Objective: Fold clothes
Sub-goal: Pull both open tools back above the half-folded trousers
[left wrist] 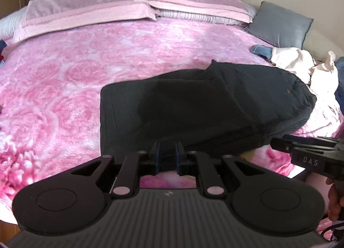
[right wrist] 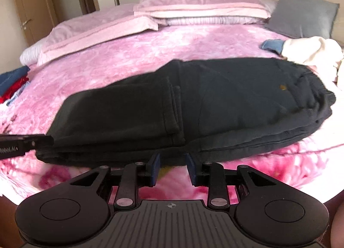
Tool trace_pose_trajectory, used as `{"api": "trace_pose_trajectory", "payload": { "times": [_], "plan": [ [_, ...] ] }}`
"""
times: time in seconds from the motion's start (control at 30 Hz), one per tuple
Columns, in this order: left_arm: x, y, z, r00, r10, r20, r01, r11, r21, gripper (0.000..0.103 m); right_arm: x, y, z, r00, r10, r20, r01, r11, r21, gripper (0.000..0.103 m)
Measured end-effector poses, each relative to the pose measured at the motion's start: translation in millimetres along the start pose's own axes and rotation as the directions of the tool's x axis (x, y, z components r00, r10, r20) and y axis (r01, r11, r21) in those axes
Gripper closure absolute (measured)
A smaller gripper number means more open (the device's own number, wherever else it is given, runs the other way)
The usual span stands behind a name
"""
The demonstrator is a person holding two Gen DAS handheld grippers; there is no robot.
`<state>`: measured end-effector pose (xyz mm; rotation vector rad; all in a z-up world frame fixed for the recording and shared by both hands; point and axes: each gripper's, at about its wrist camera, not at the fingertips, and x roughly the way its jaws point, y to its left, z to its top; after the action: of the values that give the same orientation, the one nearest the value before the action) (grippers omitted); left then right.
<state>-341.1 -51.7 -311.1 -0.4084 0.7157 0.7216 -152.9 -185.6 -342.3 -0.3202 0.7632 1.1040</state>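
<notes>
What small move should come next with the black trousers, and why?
Probably bring both claws, left and right, back to the near edge of the trousers for another fold: they lie folded once but long on the blanket, and neither claw holds them.

Bed with pink blanket [left wrist: 107,59]; on it folded black trousers [right wrist: 193,106], pink pillows [left wrist: 86,9], grey cushion [left wrist: 279,24], white garment [left wrist: 301,61], small clothes stack [right wrist: 13,82].

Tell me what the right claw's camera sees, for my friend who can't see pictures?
Folded black trousers lie on a pink flowery blanket, just beyond the right claw, whose jaws stand apart with nothing between them. Pink pillows and a grey cushion sit behind.
</notes>
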Motion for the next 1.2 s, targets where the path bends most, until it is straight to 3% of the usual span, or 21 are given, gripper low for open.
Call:
{"api": "trace_pose_trajectory", "payload": {
  "times": [0.1, 0.17, 0.23, 0.53, 0.8, 1.2],
  "plan": [
    [-15.9, -11.6, 0.5, 0.999, 0.02, 0.025, -0.02, 1.0, 0.012, 0.087, -19.9, -1.4, 1.5, 0.999, -0.011, 0.042, 0.011, 1.0, 0.003, 0.068],
    [-27.6, -19.4, 0.9, 0.998, 0.04, 0.042, -0.04, 0.999, 0.017, 0.083, -31.0, -3.6, 1.2, 0.998, -0.02, 0.064, 0.019, 1.0, 0.012, 0.055],
    [-36.8, -26.1, -0.1, 0.997, 0.058, 0.054, -0.06, 0.998, 0.025, 0.081, -38.9, -6.6, -0.6, 0.997, -0.021, 0.08, 0.019, 1.0, 0.024, 0.05],
    [-69.2, -46.4, -11.5, 0.987, 0.138, 0.08, -0.141, 0.99, 0.031, 0.08, -53.2, -14.2, -10.0, 0.997, 0.02, 0.078, -0.024, 0.998, 0.05, 0.049],
    [-72.9, -53.9, -14.8, 0.98, 0.173, 0.093, -0.18, 0.981, 0.068, 0.077, -55.7, -13.9, -8.6, 0.994, 0.027, 0.107, -0.032, 0.998, 0.049, 0.049],
    [-34.0, -43.3, -10.4, 0.993, 0.112, 0.029, -0.114, 0.991, 0.073, 0.077, -29.4, -12.4, -4.4, 0.998, -0.027, 0.054, 0.023, 0.998, 0.065, 0.049]
  ]
}}
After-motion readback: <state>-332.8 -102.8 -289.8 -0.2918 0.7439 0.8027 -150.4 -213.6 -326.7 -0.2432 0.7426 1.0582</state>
